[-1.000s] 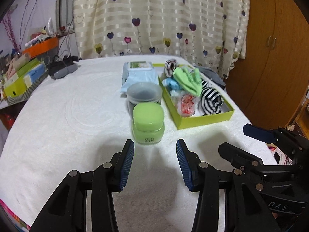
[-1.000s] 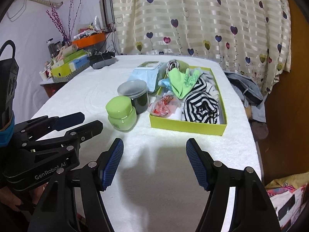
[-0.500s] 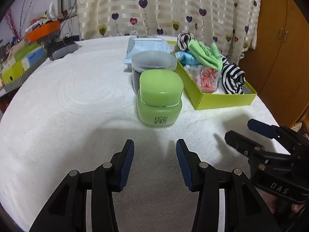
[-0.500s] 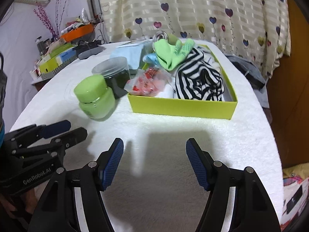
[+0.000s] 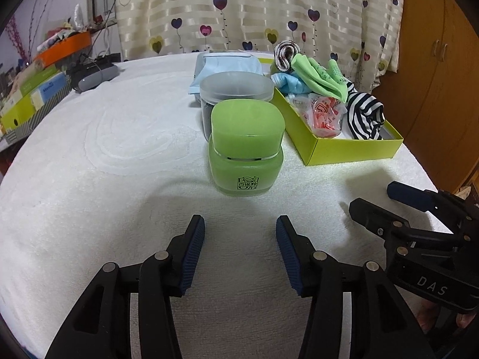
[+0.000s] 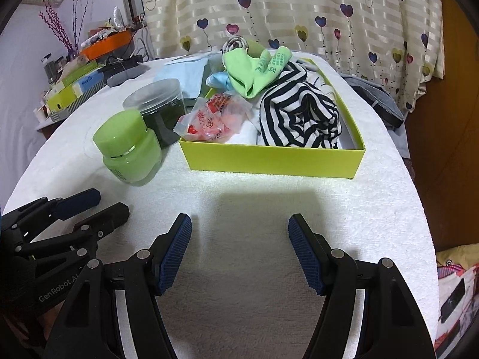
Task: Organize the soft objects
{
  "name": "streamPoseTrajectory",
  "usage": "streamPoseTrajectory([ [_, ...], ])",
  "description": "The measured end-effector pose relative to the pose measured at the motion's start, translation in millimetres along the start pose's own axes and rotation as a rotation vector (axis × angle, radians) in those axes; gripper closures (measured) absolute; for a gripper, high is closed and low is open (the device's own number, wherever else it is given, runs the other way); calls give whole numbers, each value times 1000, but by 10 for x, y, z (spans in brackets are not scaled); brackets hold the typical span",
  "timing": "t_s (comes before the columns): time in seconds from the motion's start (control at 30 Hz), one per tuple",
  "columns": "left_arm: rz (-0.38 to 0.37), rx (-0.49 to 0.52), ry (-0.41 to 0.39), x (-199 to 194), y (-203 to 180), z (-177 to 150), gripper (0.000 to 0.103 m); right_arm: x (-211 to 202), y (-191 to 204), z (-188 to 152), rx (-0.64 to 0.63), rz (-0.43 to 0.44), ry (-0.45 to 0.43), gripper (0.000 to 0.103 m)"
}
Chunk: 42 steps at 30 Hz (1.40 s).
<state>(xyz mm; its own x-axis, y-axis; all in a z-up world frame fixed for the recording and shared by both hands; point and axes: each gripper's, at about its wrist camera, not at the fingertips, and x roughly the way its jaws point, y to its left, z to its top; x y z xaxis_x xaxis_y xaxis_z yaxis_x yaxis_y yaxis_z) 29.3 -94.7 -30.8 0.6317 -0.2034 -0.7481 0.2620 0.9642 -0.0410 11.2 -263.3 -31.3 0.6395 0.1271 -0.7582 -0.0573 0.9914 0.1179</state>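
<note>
Fingers on my left gripper (image 5: 240, 224) have just been opening a little wider, with nothing between them, and both grippers have dropped closer to the white bench (image 5: 119, 179) than a second ago. I read that as lining up on the green jar (image 5: 246, 146), which now stands just beyond the left fingers, near the middle of the bench. My right gripper (image 6: 240, 224) hangs open at an unchanged wide spread, empty, facing the near wall of the yellow-green box (image 6: 269, 161).

The soft things sit in that box on the right: a striped cloth (image 6: 299, 116), green socks (image 6: 254, 71), a blue bundle (image 6: 217, 79) and a rolled striped sock (image 6: 235, 43) at the far end, plus a crinkly snack packet (image 6: 209, 119) at the near left corner. A dark jar with a clear lid (image 5: 236, 89) stands right behind the green jar, and a blue wipes pack (image 5: 227, 65) lies farther back. The jars crowd the box's left side, so I judge they need clearing first.
</note>
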Motion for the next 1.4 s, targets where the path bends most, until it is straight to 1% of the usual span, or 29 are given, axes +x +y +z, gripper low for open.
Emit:
streamPoseTrajectory([
  [0.1, 4, 11, 3, 10, -11, 7, 50, 2, 2, -7, 6, 4, 1, 35],
  [0.33, 4, 11, 4, 11, -13, 9, 49, 6, -3, -10, 4, 3, 3, 35],
  [0.73, 4, 9, 3, 9, -20, 7, 48, 14, 16, -13, -4, -6, 6, 35],
  [1.03, 3, 11, 4, 12, -43, -3, 47, 36, 72, -25, -29, -33, 14, 35],
  [1.4, 5, 19, 10, 24, -92, -35, 47, 41, 71, -30, -32, -36, 15, 35],
])
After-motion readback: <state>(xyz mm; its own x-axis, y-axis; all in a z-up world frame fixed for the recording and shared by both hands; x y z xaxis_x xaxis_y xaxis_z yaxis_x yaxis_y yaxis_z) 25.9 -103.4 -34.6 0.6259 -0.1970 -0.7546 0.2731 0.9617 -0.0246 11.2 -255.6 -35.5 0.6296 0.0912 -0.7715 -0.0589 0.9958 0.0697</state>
